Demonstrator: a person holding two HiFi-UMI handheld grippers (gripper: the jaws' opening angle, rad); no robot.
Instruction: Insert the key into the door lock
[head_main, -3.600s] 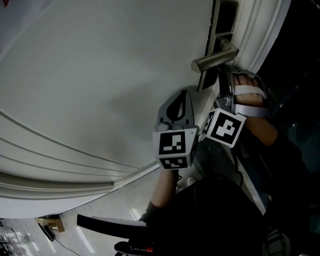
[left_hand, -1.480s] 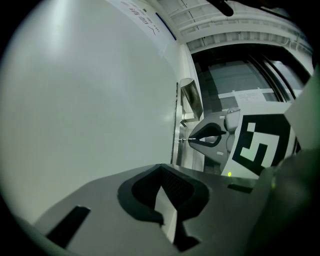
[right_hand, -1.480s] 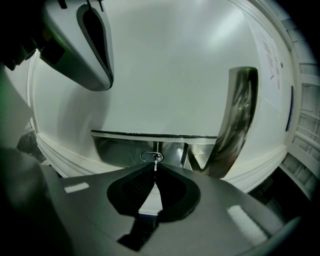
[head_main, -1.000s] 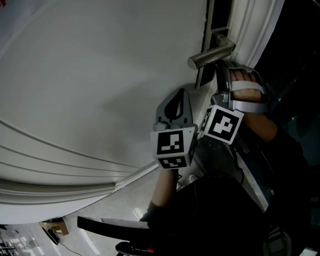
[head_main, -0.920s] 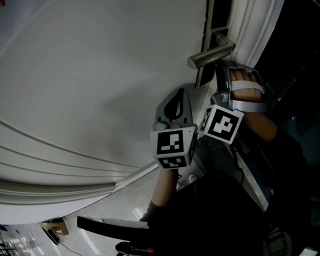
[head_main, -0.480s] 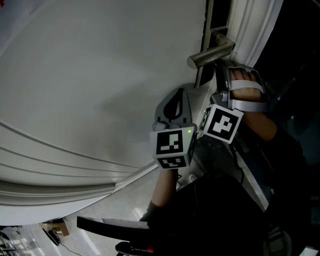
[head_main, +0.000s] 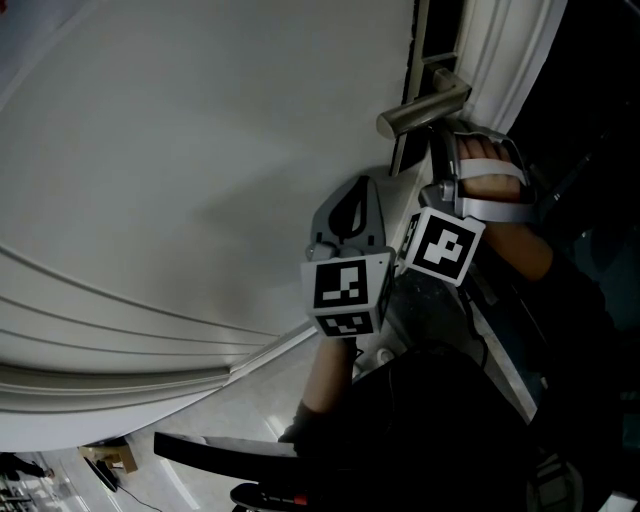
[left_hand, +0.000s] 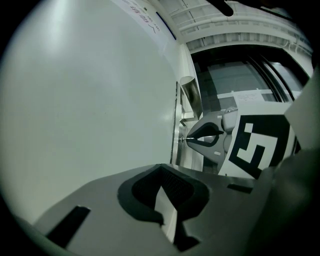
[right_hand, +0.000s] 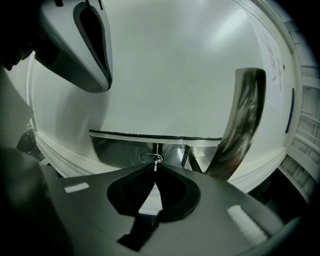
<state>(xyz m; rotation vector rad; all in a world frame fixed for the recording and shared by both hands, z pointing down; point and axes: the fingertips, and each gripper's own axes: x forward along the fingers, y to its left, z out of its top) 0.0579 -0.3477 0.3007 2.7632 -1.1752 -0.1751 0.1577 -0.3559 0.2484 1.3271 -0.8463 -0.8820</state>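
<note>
My right gripper (right_hand: 155, 169) is shut on a small metal key (right_hand: 156, 162). The key's tip sits at the round keyhole (right_hand: 148, 158) of the steel lock plate (right_hand: 117, 146) on the white door (head_main: 200, 150). The left gripper view shows the same contact from the side, the key (left_hand: 189, 138) touching the lock plate (left_hand: 179, 147). A steel lever handle (head_main: 425, 108) juts out just above. My left gripper (left_hand: 161, 167) is shut and holds nothing. It hangs beside the door, below and left of the lock; in the head view the left gripper (head_main: 367, 188) is close to the right gripper (head_main: 437, 150).
The white door frame (head_main: 505, 60) runs past the handle on the right. Moulded trim (head_main: 130, 350) crosses the door's lower part. The person's hand (head_main: 495, 180) and dark sleeve are under the right gripper. Floor with a dark object (head_main: 220, 445) lies below.
Over the last second nothing has visibly moved. Compared with 3.6 s ago, the handle and both grippers sit slightly further left and higher in the head view.
</note>
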